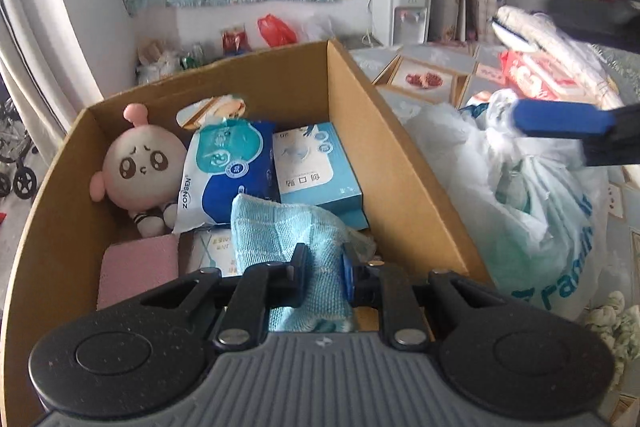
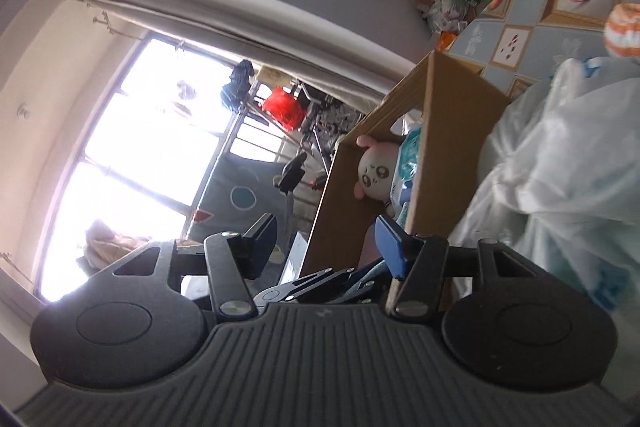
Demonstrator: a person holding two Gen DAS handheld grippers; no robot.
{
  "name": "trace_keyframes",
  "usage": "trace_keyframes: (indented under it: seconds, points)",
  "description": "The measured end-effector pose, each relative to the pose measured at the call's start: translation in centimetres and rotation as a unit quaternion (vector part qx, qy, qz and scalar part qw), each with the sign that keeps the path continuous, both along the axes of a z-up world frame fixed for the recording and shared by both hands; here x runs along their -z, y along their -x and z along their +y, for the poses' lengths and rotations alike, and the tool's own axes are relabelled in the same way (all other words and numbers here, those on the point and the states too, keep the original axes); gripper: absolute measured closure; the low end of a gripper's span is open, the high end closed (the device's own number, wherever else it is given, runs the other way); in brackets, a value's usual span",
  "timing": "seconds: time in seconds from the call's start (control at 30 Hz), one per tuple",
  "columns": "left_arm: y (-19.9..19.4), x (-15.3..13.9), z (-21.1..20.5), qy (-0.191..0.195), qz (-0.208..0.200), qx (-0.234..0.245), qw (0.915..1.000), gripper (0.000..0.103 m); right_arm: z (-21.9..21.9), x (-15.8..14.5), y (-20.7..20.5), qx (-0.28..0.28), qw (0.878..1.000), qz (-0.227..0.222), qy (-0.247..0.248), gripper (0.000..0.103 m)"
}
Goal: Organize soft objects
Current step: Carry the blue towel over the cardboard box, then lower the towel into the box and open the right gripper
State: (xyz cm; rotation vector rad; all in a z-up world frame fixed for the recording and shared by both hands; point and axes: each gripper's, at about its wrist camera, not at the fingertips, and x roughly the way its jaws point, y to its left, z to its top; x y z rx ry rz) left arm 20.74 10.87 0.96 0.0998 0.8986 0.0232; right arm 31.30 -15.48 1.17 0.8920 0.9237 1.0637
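My left gripper (image 1: 324,263) is shut on a light blue knitted cloth (image 1: 276,223) and holds it over the near end of an open cardboard box (image 1: 400,155). Inside the box lie a pink plush doll (image 1: 140,167), a blue and white wipes pack (image 1: 228,171), a light blue mask box (image 1: 316,167) and a pink pad (image 1: 140,267). My right gripper (image 2: 326,245) is open with nothing between its fingers. It hangs to the right of the box, above the bags; its blue pad (image 1: 560,121) shows there. The box (image 2: 452,131) and doll (image 2: 376,171) lie ahead of it.
A white plastic bag (image 1: 540,211) with blue print bulges against the box's right wall. Behind it lie a red packet (image 1: 536,75) and white knitted fabric (image 1: 552,39) on a patterned tablecloth (image 1: 424,79). A water dispenser (image 1: 402,11) stands at the back wall.
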Motion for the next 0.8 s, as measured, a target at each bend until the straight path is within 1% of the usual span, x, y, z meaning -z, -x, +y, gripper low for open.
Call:
trace_keyframes:
  seconds: [0.03,0.07,0.1,0.13,0.17,0.23,0.27,0.3,0.33,0.4,0.43,0.53,0.6,0.63,0.67,0.73,0.77,0.8]
  points:
    - [-0.4,0.3,0.0,0.002,0.011,0.001,0.9999,0.084,-0.7,0.2,0.0,0.005,1.000,0.002,-0.003,0.048]
    - [-0.8,0.3,-0.1,0.010,0.027,0.006,0.9996,0.081,-1.1,0.4,0.0,0.009,1.000,0.004,-0.005,0.048]
    - [-1.2,0.7,-0.1,0.028,0.049,0.011,0.9983,0.081,-1.1,0.8,0.0,0.012,1.000,0.005,-0.005,0.047]
    - [-1.6,1.0,0.1,0.041,0.069,0.005,0.9968,0.081,-1.7,1.0,0.0,0.017,1.000,0.006,-0.005,0.047]
    - [-1.9,1.2,0.5,0.053,0.087,-0.005,0.9948,0.078,-1.9,1.2,0.0,0.020,1.000,0.007,-0.004,0.047]
    - [-2.2,1.3,1.5,0.075,0.097,-0.022,0.9922,0.069,-2.7,1.6,0.1,0.025,1.000,0.009,-0.003,0.047]
    - [-2.0,1.1,2.2,0.092,0.094,-0.035,0.9906,0.061,-3.0,1.7,0.3,0.028,1.000,0.009,-0.002,0.046]
    - [-1.9,1.0,2.8,0.110,0.090,-0.044,0.9888,0.055,-3.3,1.9,0.3,0.031,0.999,0.008,-0.001,0.046]
    - [-1.6,0.7,3.4,0.131,0.086,-0.051,0.9863,0.054,-3.7,1.9,0.5,0.033,0.999,0.008,0.000,0.046]
    - [-1.2,0.1,4.0,0.151,0.077,-0.061,0.9836,0.053,-4.0,2.1,0.7,0.039,0.999,0.008,0.002,0.046]
    - [-0.8,-0.3,4.1,0.154,0.069,-0.066,0.9834,0.052,-4.3,2.3,1.0,0.042,0.999,0.008,0.003,0.046]
    - [-0.4,-0.9,4.4,0.159,0.044,-0.080,0.9831,0.045,-5.2,2.2,1.4,0.054,0.999,0.004,0.005,0.045]
    - [-0.5,-0.8,4.7,0.172,0.044,-0.099,0.9791,0.044,-5.8,1.9,1.7,0.059,0.998,0.002,0.008,0.045]
    - [-0.5,-0.6,5.1,0.186,0.049,-0.113,0.9747,0.044,-6.0,1.8,1.9,0.062,0.998,0.001,0.009,0.045]
    - [-0.4,-0.5,5.5,0.208,0.053,-0.128,0.9683,0.045,-6.3,1.6,2.1,0.065,0.998,-0.002,0.012,0.045]
    - [-0.4,-0.7,5.9,0.236,0.050,-0.142,0.9601,0.045,-6.9,0.9,2.3,0.074,0.997,-0.009,0.023,0.045]
    - [-0.3,-0.9,6.0,0.237,0.043,-0.144,0.9597,0.045,-7.5,0.4,2.4,0.082,0.996,-0.015,0.031,0.045]
    - [0.0,-1.5,5.8,0.234,0.031,-0.143,0.9613,0.044,-8.3,-0.2,2.2,0.093,0.995,-0.024,0.039,0.044]
